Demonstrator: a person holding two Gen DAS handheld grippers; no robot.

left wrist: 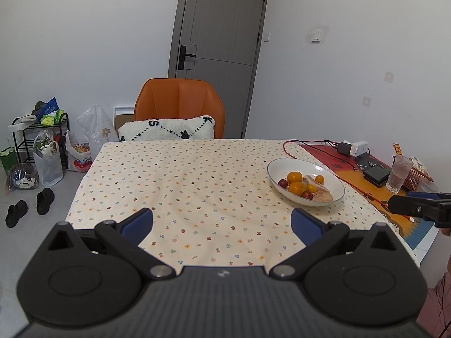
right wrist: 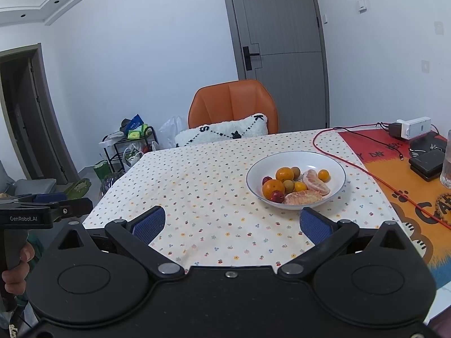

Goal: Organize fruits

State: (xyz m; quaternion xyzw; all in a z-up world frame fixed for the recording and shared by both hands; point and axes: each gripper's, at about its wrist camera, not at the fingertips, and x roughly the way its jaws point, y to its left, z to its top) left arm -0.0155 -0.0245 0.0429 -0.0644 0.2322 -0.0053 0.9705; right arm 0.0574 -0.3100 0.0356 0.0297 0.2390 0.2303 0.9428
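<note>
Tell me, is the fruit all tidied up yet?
It looks mostly done: every fruit I can see, the oranges, peeled segments and little red fruits, lies in the white bowl. None lies loose on the flowery tablecloth. Nothing is in hand: the left gripper and right gripper are both open and empty. Maybe nothing is left, though I can't be sure.

"GenRobot.AI" is printed in pale letters on the black body of the left claw [right wrist: 26, 218], seen in the right wrist view. The letters "S" and "K" are stitched in black on the white cushion [right wrist: 222, 133] on the orange chair. Large dark letters, partly "CA", are seen on the orange mat [right wrist: 406, 194] on the counter; smaller lettering on its red part cannot be made out.
</note>
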